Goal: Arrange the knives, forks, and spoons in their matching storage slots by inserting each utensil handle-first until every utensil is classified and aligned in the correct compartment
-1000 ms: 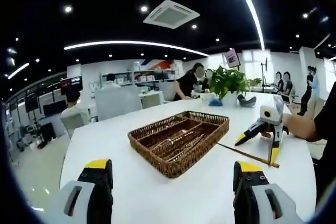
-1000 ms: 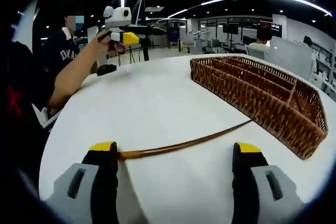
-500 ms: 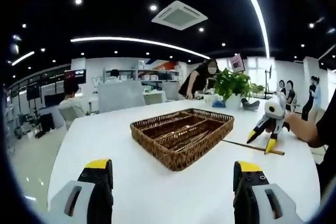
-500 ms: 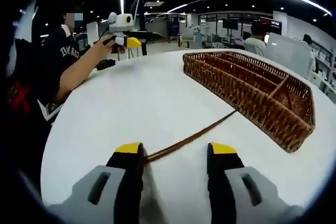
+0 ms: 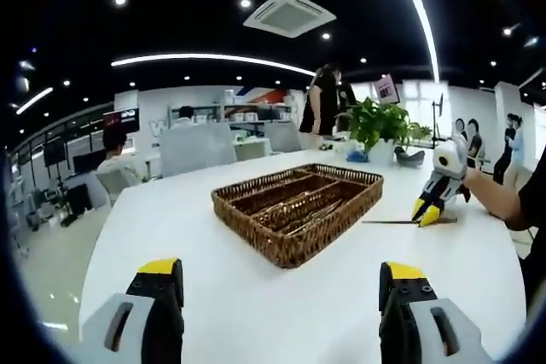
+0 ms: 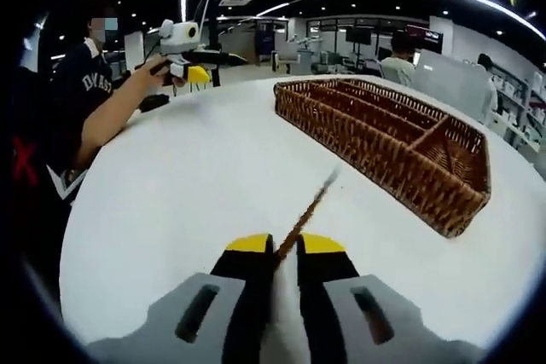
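A brown wicker basket (image 5: 256,232) with long compartments stands mid-table, and several metal utensils (image 5: 299,215) lie in it. My right gripper (image 6: 286,245) is shut on the near end of a thin brown stick-like utensil (image 6: 311,206), whose blurred far tip points at the basket's (image 6: 375,159) long side. In the left gripper view the right gripper (image 5: 424,213) is to the right of the basket, holding the utensil (image 5: 388,222) roughly level. My left gripper (image 5: 280,274) is open and holds nothing, in front of the basket. It appears as the left gripper (image 6: 194,74), far left, in a hand.
The white table (image 5: 213,296) curves away on all sides. A potted plant (image 5: 375,125) and a dark object (image 5: 409,157) stand beyond the basket. A person's forearm (image 6: 111,112) reaches over the table's left edge. People, chairs and desks fill the office behind.
My right gripper's jaws have gone from wide open either side of the utensil to shut on its near end, and the utensil now points forward. The left gripper stays open.
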Available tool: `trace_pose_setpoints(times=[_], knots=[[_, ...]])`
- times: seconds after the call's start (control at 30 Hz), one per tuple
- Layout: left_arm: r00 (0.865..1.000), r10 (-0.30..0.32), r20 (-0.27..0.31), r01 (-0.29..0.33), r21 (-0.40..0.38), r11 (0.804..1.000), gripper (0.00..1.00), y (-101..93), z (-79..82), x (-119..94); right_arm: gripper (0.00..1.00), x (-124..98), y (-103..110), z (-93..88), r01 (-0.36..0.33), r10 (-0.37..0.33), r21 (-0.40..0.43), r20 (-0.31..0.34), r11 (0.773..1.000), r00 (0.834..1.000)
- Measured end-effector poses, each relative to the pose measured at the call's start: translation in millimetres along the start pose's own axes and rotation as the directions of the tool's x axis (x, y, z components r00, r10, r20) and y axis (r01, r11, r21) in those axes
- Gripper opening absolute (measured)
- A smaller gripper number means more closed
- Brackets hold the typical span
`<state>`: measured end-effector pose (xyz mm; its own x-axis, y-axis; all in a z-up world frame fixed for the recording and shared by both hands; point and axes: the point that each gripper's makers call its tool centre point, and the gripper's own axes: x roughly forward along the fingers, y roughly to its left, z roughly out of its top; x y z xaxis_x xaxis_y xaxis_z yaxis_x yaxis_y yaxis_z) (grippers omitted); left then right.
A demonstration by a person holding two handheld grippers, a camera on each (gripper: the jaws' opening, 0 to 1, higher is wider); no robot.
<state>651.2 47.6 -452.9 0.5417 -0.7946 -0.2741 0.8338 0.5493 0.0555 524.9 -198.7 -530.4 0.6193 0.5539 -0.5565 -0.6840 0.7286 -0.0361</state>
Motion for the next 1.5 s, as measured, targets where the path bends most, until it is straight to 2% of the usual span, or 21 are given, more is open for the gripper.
trace_pose_setpoints(times=[0.07,0.3,0.33,0.4,0.43,0.47,0.5,0.6,0.63,0.73,0.83,0.9,1.0,1.13,1.2,1.23,1.3,1.37,1.4,1.43,1.5], knots=[[1.0,-0.006,0.008,0.006,-0.008,1.0,0.97,-0.4,1.0,0,0.04,-1,0,-0.8,0.0,0.0,-0.025,0.003,1.0,1.0],[1.0,0.002,0.003,-0.002,-0.003,1.0,0.97,1.0,-1.0,0,0.04,0,-3,-1.7,0.008,-0.008,0.002,0.023,1.0,1.0],[1.0,-0.002,0.004,0.002,-0.005,1.0,0.97,0.0,-0.9,0,0.08,-1,-7,-1.2,0.033,-0.032,-0.028,0.028,0.999,0.999],[1.0,0.0,0.003,0.0,-0.002,1.0,0.98,0.1,-1.2,0,0.15,-6,-9,-3.5,0.019,-0.019,-0.021,0.017,1.0,1.0],[1.0,0.003,-0.001,-0.003,-0.005,1.0,0.99,0.6,-2.2,0,0.15,-16,-11,3.2,-0.002,0.002,0.001,0.063,1.0,0.998],[1.0,0.01,-0.002,-0.01,-0.012,1.0,1.0,2.1,-2.7,0,0.15,-26,-23,12.0,0.023,-0.03,0.059,0.114,0.998,0.993],[1.0,0.014,0.0,-0.014,-0.014,1.0,1.0,3.0,-2.7,0,0.17,-33,-26,11.6,0.018,-0.028,0.086,0.118,0.996,0.993],[1.0,0.015,-0.001,-0.015,-0.015,1.0,1.0,3.7,-3.1,-1,0.34,-45,-30,5.1,0.021,-0.029,0.069,0.111,0.997,0.993],[1.0,0.017,0.002,-0.017,-0.014,1.0,1.0,4.0,-2.3,-1,0.4,-48,-33,2.3,0.027,-0.028,0.009,0.101,1.0,0.995],[1.0,0.005,0.017,-0.005,-0.02,1.0,1.0,0.2,1.4,-2,0.54,-57,-34,-3.8,0.014,-0.017,0.021,0.103,1.0,0.995],[1.0,0.001,0.022,-0.001,-0.019,1.0,1.0,-1.4,2.6,-2,0.72,-63,-29,-24.0,0.001,-0.001,-0.018,0.024,1.0,1.0],[1.0,0.001,0.022,0.0,-0.021,1.0,1.0,-1.6,2.0,-2,0.76,-65,-27,-32.4,-0.006,0.006,-0.039,-0.011,0.999,1.0],[1.0,0.003,0.015,-0.002,-0.019,1.0,1.0,-0.4,0.1,-1,0.67,-66,-24,-40.1,-0.021,0.019,-0.04,-0.044,0.999,0.999],[1.0,-0.003,0.016,0.003,-0.018,1.0,1.0,-1.4,0.7,-1,0.41,-67,-27,-44.9,-0.022,0.021,-0.025,-0.063,0.999,0.998],[1.0,-0.004,0.016,0.004,-0.017,1.0,1.0,-1.4,0.8,-1,0.34,-67,-22,-50.8,-0.056,0.06,0.047,-0.088,0.997,0.994],[1.0,-0.004,0.016,0.004,-0.017,1.0,1.0,-1.3,1.0,-1,0.33,-66,-26,-50.9,-0.025,0.034,0.1,-0.08,0.995,0.996],[1.0,-0.005,0.017,0.006,-0.018,1.0,1.0,-1.7,1.3,-1,0.27,-66,-27,-51.8,-0.05,0.056,0.076,-0.084,0.996,0.995],[1.0,-0.005,0.016,0.005,-0.015,1.0,1.0,-2.2,1.4,-1,0.09,-63,-28,-53.3,-0.044,0.049,0.055,-0.087,0.997,0.995],[1.0,-0.005,0.017,0.006,-0.014,1.0,1.0,-2.3,1.6,0,0.07,-62,-34,-53.0,-0.017,0.022,0.058,-0.088,0.998,0.996],[1.0,-0.008,0.017,0.008,-0.014,1.0,1.0,-2.7,1.8,0,0.05,-62,-35,-51.7,-0.023,0.031,0.098,-0.087,0.995,0.996],[1.0,-0.008,0.016,0.008,-0.012,1.0,1.0,-2.9,1.4,0,0.05,-60,-34,-48.8,-0.03,0.037,0.096,-0.075,0.995,0.996]])
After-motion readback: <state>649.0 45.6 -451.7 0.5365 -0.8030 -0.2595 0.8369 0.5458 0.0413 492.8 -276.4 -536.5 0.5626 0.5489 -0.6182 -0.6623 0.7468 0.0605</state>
